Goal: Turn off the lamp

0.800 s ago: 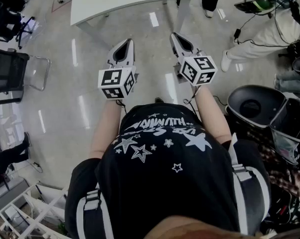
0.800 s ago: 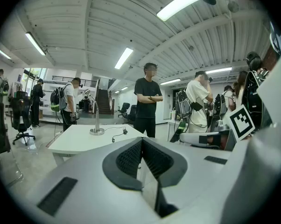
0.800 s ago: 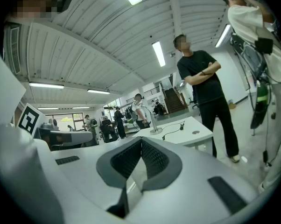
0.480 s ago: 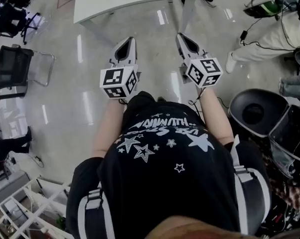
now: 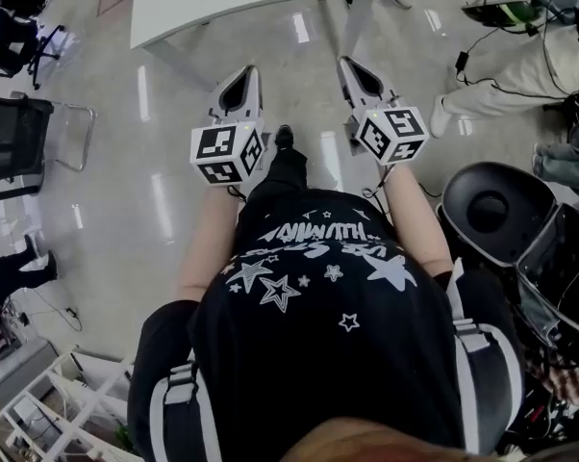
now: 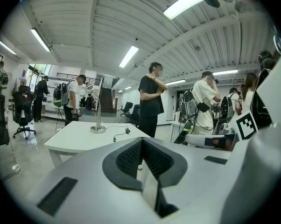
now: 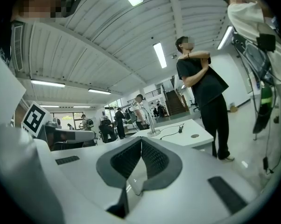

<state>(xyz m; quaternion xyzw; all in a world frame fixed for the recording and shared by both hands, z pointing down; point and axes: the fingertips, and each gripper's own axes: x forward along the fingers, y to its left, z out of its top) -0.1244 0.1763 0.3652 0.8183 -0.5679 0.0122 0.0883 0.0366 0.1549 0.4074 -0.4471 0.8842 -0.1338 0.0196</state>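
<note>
Closest in: the person's black star-printed shirt [image 5: 318, 306], both forearms held out in front. One shoe [image 5: 285, 137] is forward on the glossy grey floor [image 5: 155, 200], between the two grippers.

Left gripper [image 5: 242, 73]: about level, marker cube [image 5: 225, 152] at the rear. In the left gripper view the fingers [image 6: 131, 155] are pressed together, ribbed pads meeting, nothing between them.

Right gripper [image 5: 353, 64]: beside the left with a gap between, also level, marker cube [image 5: 393, 135] at the rear. In the right gripper view its fingers [image 7: 152, 158] are likewise closed together and empty.

To the sides in the head view: a black chair [image 5: 15, 141] at left, a round black bin [image 5: 490, 208] at right.

Ahead, across open floor: the white table [image 5: 222, 3], well apart from both grippers. Neither touches it.

The lamp [image 6: 98, 129] stands on that table: round metal base, slim upright pole. A cord lies on the tabletop beside the base, with a small dark block [image 6: 127, 131] on it. I cannot tell whether the lamp is lit.

Just beyond the table's far corner a person in black [image 6: 151, 101] stands with arms folded up at the chest. Farther back are more people, some with backpacks, under long ceiling light strips.
</note>
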